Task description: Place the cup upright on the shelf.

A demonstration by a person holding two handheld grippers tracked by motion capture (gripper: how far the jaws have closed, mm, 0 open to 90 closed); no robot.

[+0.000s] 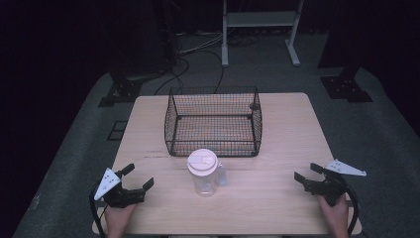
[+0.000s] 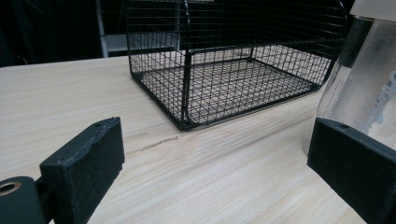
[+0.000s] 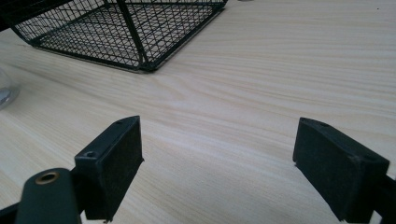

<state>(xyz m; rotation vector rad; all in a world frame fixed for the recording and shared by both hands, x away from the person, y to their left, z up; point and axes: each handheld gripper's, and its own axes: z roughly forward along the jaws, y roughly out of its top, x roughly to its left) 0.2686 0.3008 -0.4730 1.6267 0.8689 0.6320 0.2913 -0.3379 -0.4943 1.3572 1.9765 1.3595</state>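
A clear plastic bottle (image 1: 203,177) with a white lid stands upright on the wooden table (image 1: 277,198), just in front of a black wire basket (image 1: 214,121). My left gripper (image 1: 137,177) rests open near the table's front left, well left of the bottle. In the left gripper view the bottle (image 2: 362,88) rises at the right edge, behind the right jaw, and the basket (image 2: 233,65) is ahead. My right gripper (image 1: 307,173) rests open at the front right, nothing between its jaws. The right gripper view has the basket (image 3: 116,28) at the upper left and the bottle's base (image 3: 7,91) at the left edge.
The wire basket holds nothing. Grey floor surrounds the table, with cables and a white frame stand (image 1: 260,29) behind it. Bare wood lies between the bottle and each gripper.
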